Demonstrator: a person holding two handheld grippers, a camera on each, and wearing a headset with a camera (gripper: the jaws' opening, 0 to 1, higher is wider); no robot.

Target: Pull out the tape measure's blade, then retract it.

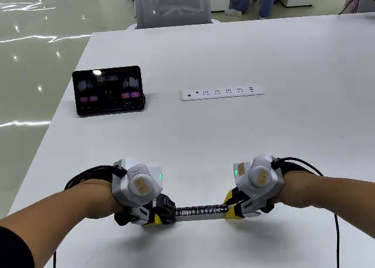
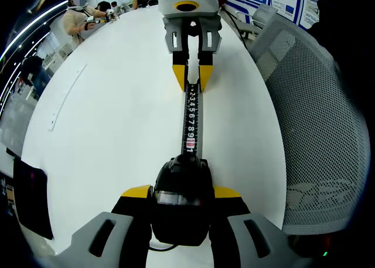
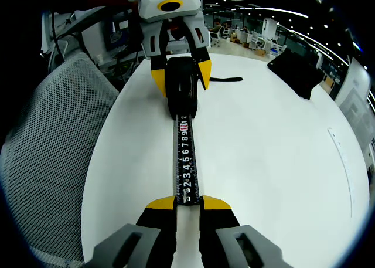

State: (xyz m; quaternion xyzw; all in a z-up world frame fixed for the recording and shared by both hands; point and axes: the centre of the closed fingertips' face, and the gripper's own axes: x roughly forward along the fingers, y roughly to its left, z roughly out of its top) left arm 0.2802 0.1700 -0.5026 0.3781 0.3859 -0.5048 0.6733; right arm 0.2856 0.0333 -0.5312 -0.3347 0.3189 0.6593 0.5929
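Note:
The black tape measure case (image 1: 164, 210) lies near the table's front edge, clamped in my left gripper (image 1: 151, 217), which is shut on it (image 2: 181, 199). Its blade (image 1: 201, 211) runs out about ten centimetres to the right, numbers showing (image 2: 191, 116). My right gripper (image 1: 229, 210) is shut on the blade's end (image 3: 187, 199). In the right gripper view the case (image 3: 180, 85) sits between the left gripper's yellow-tipped fingers (image 3: 158, 80). The right gripper (image 2: 192, 78) faces me in the left gripper view.
A black tablet (image 1: 109, 90) stands at the back left of the white table (image 1: 193, 139). A white power strip (image 1: 222, 92) lies mid-table. A grey mesh chair (image 1: 172, 5) stands at the far edge, another mesh chair (image 2: 316, 121) beside the near edge. Cables trail from both grippers.

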